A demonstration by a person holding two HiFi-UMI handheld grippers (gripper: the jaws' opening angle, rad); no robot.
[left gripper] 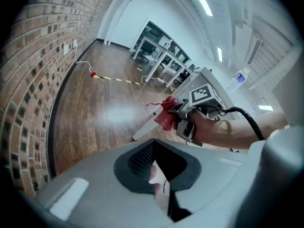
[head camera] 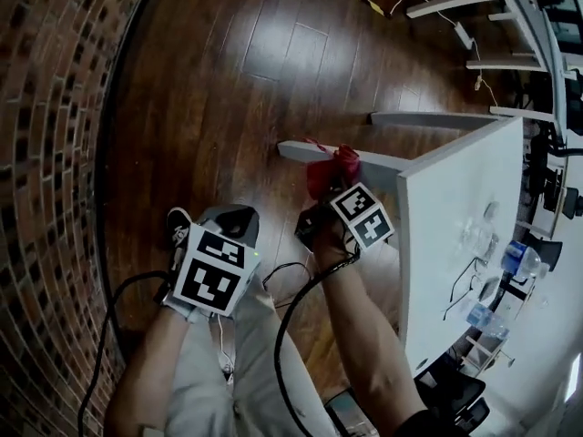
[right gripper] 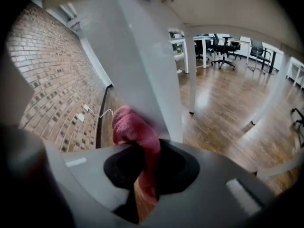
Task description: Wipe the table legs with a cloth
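R gripper [right gripper: 145,175] clamps red cloth [right gripper: 135,127] at table leg [right gripper: 142,70]; soft, light, we'd pinch a bunched fold. L gripper [left gripper: 159,184] jaws slightly apart, empty.

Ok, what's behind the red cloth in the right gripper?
A white table leg stands behind the red cloth in the right gripper. The leg's surface directly behind the cloth is covered.

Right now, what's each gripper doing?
Left gripper: jaws slightly apart, empty.
Right gripper: shut on the red cloth, at the table leg.
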